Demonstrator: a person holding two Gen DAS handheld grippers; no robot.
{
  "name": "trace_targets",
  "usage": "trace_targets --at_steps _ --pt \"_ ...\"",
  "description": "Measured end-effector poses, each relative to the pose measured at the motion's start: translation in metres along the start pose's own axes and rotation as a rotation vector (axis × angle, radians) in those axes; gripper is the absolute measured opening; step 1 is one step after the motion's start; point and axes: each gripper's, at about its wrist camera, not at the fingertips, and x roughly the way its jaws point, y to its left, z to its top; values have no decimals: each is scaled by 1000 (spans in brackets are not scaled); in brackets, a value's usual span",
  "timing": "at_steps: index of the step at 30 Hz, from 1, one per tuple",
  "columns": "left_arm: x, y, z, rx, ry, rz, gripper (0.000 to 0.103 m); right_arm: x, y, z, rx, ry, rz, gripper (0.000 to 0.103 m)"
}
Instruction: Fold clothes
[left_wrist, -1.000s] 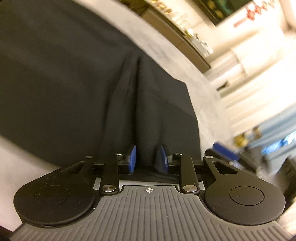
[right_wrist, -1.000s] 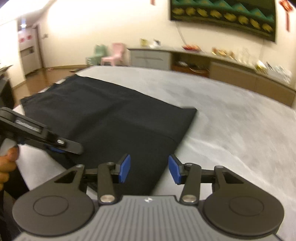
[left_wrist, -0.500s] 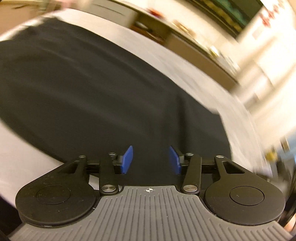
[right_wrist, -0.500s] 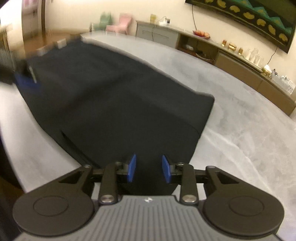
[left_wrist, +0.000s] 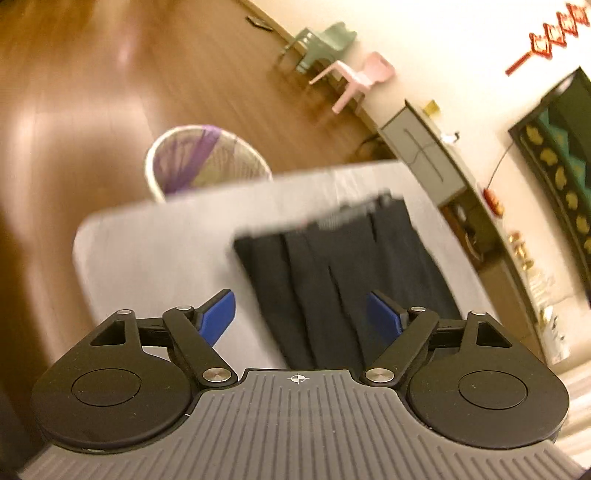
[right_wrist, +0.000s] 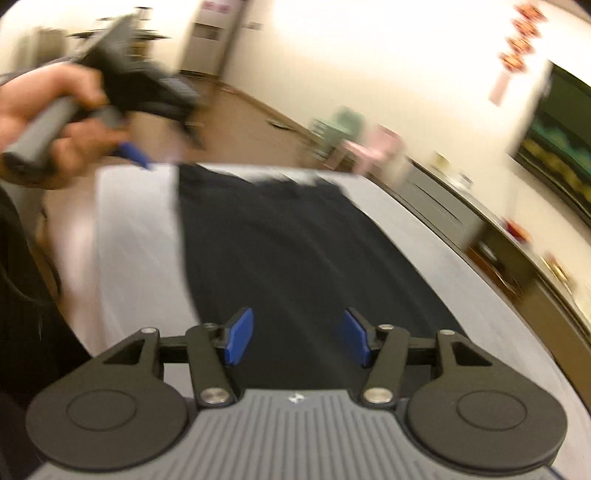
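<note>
left wrist view: left gripper with blue pads spread wide, nothing between them. a second ago these pads were pinching a gathered ridge of the dark cloth; half a second ago they had already parted. now the tool is lifted clear and swung to look down the length of the garment.

right wrist view: right gripper also spread, empty, hovering over the near end of the cloth. half a second ago its pads stood closer together, low over the fabric; they are wider now. the person's hand carries the left tool up at the far left, off the cloth.

garment: dark, lying flat as a long narrow band on the grey table, with lengthwise creases in the left view. far end is motion-blurred; possibly a waistband, cannot confirm.

beyond the table: mesh basket on the wooden floor, two small chairs by the wall.

reading: both tools let go together, so a fold was likely just laid down. the band looks narrowed lengthwise; a crosswise fold probably remains.
</note>
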Motion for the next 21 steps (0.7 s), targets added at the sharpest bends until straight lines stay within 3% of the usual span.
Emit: trace_targets --at_steps 2,5,8,10,12,13,14,16,19,20,21 --pt "12 9 20 -21 0 7 71 33 23 31 -36 -8 48 55" --pt "15 26 17 -11 -30 -10 71 78 51 67 -88 0 95 55" --pt "20 45 21 -76 47 -124 71 123 76 85 -154 23 92 55" --pt "26 44 21 -70 73 -154 72 153 91 97 -194 37 87 54" --pt "32 40 21 -55 95 -173 73 174 94 99 -200 40 56 43" --pt "35 39 20 -47 105 -183 73 181 92 101 -192 44 57 25" --pt "39 37 20 -39 116 -192 73 184 91 105 -178 55 74 15" --pt "45 33 20 -24 137 -212 76 184 81 106 -137 44 90 7" --pt "55 28 19 -1 169 -240 78 182 68 106 -70 20 129 4" --pt "58 26 19 7 180 -250 77 181 64 106 -46 12 144 4" --pt "62 25 18 15 191 -259 69 180 59 104 -21 13 164 3"
